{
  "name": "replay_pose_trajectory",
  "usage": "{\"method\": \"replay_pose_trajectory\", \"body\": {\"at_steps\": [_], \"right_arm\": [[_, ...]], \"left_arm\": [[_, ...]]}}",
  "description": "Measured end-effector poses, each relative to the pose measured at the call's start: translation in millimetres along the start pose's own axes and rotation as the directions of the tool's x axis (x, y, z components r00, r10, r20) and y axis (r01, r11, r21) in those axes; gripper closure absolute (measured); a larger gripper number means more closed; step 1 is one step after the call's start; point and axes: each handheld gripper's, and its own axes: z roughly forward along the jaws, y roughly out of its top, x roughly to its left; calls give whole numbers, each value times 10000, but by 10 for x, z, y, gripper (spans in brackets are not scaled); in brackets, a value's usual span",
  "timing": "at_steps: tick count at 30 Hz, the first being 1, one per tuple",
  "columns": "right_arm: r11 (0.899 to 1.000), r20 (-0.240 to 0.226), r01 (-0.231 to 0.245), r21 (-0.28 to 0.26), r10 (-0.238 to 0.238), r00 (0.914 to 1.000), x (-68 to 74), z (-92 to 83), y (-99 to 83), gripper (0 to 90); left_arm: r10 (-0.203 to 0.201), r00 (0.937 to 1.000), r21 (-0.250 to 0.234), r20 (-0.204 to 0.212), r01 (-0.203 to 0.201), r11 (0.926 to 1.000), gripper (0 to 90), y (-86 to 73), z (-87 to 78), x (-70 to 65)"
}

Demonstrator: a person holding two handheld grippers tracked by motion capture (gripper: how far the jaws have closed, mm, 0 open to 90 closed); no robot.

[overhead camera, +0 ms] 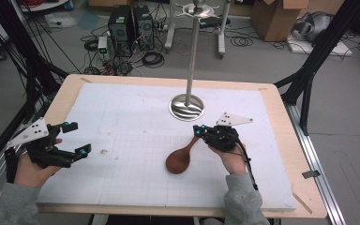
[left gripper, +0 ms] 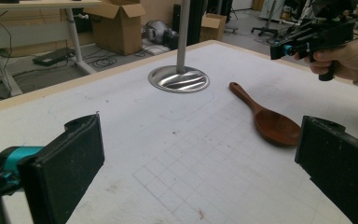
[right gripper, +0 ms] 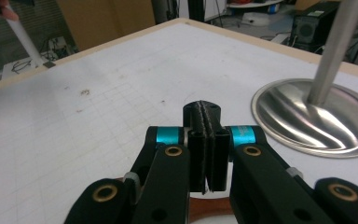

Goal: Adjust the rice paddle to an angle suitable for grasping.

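The left gripper [overhead camera: 70,139] hovers spread wide, holding nothing. The wooden spoon [overhead camera: 180,158] lies mid-table. The right gripper [overhead camera: 198,130], jaws pressed together, sits over its handle tip; whether it pinches is unclear. Behind stands a metal stand [overhead camera: 187,107].

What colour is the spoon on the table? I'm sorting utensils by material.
Reddish-brown, like polished wood, is the spoon; the left gripper view shows it best.
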Motion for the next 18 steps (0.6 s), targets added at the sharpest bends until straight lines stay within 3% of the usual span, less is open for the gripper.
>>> {"method": "replay_pose_trajectory", "body": {"at_steps": [5,9,18], "right_arm": [[9989,-140,-125,451,132,9998,23,146,-19,896],[9950,-409,-600,796,634,9972,14,256,-48,896],[9863,-550,151,1642,-61,9985,110,504,-106,896]], "left_arm": [[-61,9999,81,-79,62,9999,17,-29,-21,5],[-68,9999,139,-103,69,9999,17,-45,-28,6],[-125,9998,182,-154,128,9998,17,-63,-58,4]]}}
